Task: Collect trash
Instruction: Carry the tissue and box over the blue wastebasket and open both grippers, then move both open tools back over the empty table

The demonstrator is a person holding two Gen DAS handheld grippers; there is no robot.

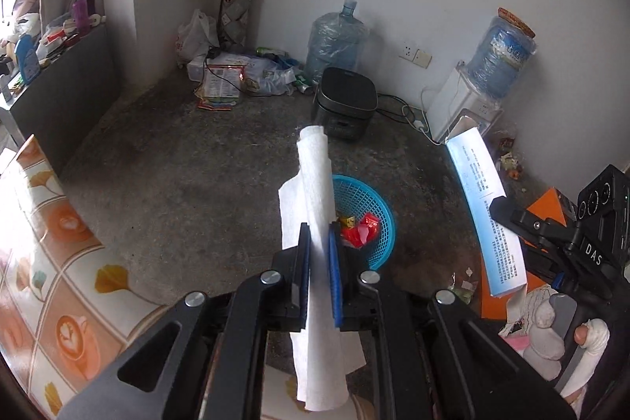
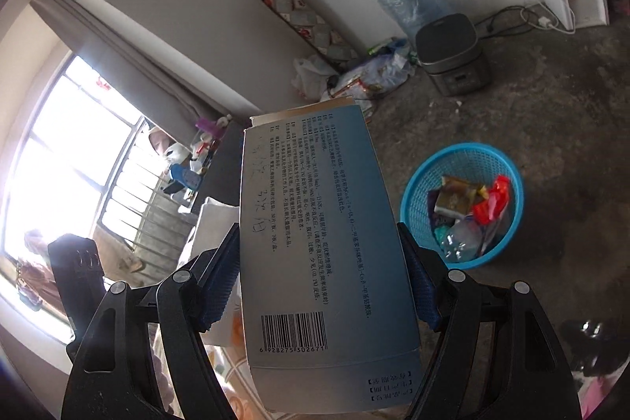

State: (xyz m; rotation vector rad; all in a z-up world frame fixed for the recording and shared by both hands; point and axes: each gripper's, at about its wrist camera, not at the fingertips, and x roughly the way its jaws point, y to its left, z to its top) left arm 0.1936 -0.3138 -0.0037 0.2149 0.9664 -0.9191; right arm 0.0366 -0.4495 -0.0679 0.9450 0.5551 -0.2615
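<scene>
My left gripper (image 1: 319,227) is shut on a white paper towel (image 1: 315,184) that stands up between its blue pads and hangs down below them. Just beyond it on the concrete floor sits a blue plastic basket (image 1: 380,211) holding red and yellow wrappers. My right gripper (image 2: 319,235) is shut on a flat grey-blue medicine box (image 2: 315,243) with printed text and a barcode. The same box (image 1: 486,211) shows at the right of the left wrist view. The basket (image 2: 413,191) lies to the right of the box, with wrappers and a clear bottle inside.
A black rice cooker (image 1: 344,103) stands behind the basket. A water jug (image 1: 334,40), a water dispenser (image 1: 460,105) and a heap of bags and papers (image 1: 236,73) line the wall. A table with a patterned cloth (image 1: 47,243) is at the left.
</scene>
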